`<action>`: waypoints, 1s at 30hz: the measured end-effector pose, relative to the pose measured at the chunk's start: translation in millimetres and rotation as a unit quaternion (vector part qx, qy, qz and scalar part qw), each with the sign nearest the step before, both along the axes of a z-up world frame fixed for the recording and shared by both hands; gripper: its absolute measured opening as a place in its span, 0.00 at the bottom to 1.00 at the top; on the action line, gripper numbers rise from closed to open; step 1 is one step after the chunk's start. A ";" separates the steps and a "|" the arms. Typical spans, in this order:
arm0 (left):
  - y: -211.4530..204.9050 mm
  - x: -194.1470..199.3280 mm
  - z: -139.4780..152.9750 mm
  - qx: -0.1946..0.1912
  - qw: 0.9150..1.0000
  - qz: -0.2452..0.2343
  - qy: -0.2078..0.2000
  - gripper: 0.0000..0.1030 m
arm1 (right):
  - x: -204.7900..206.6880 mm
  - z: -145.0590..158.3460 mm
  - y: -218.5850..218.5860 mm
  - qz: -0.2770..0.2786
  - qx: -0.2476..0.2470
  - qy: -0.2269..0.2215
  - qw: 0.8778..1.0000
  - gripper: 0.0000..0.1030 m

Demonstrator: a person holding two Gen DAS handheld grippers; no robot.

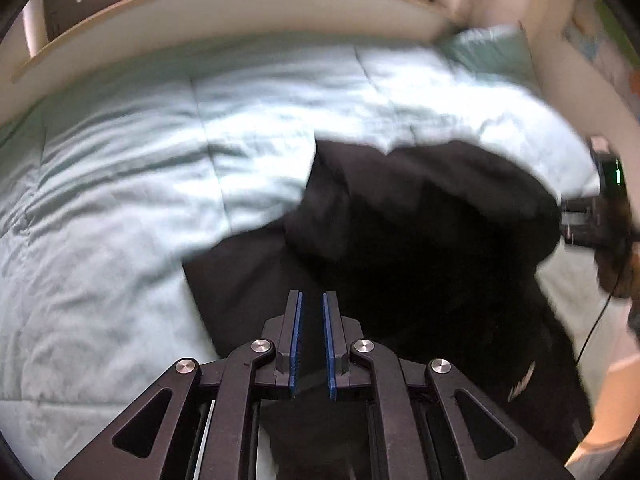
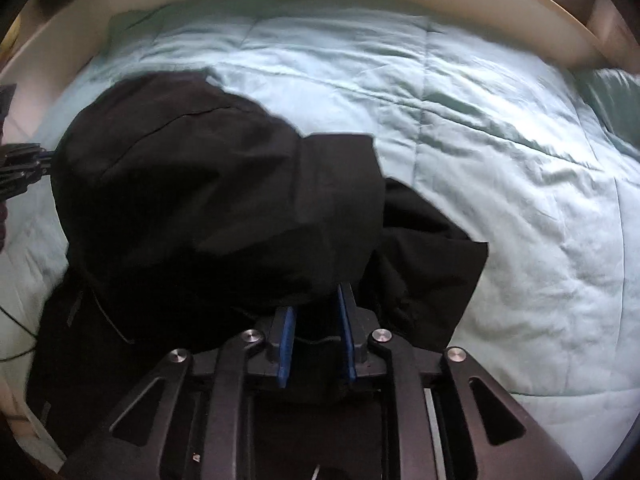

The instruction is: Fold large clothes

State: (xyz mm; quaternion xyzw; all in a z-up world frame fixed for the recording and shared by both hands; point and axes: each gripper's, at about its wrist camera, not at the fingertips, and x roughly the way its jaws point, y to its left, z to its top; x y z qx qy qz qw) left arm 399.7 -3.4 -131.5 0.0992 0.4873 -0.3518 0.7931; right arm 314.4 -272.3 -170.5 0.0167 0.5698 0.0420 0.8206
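A large black garment (image 1: 420,232) lies bunched on a pale green quilt (image 1: 140,160). My left gripper (image 1: 312,300) hangs just above the garment's near part with a narrow gap between its blue pads, and I cannot tell whether cloth is pinched. In the right wrist view the garment (image 2: 220,184) is lifted and drapes over my right gripper (image 2: 316,304), whose blue pads are closed on a fold of black cloth. The right gripper also shows at the right edge of the left wrist view (image 1: 576,220), at the garment's side. The left gripper shows at the left edge of the right wrist view (image 2: 32,164).
The quilt covers a bed with a white curved board (image 1: 240,12) behind it. A green pillow (image 1: 492,48) sits at the far corner near a wall. A thin black cable (image 1: 596,320) hangs by the bed's right edge.
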 end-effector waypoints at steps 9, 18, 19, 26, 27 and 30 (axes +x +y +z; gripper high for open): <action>-25.9 60.8 -1.0 -0.104 0.987 0.029 0.119 0.13 | -38.4 43.5 -4.5 -0.018 0.021 -0.006 1.000 0.52; -57.5 106.9 -36.5 -0.118 0.967 0.048 0.222 0.14 | -10.0 31.7 60.7 0.087 -0.022 -0.028 0.996 0.53; -56.6 107.4 -35.2 -0.125 0.965 0.053 0.224 0.14 | -8.0 31.4 71.1 0.101 -0.043 -0.032 0.993 0.53; -50.6 108.9 -21.0 -0.150 0.960 0.061 0.229 0.23 | -3.5 49.2 94.6 0.138 -0.050 -0.068 0.987 0.54; -51.5 110.5 -22.0 -0.150 0.958 0.067 0.234 0.24 | -0.5 51.0 97.4 0.139 -0.054 -0.069 0.986 0.54; -46.1 111.4 -19.0 -0.164 0.954 0.075 0.238 0.24 | 1.4 58.6 100.6 0.141 -0.061 -0.073 0.985 0.54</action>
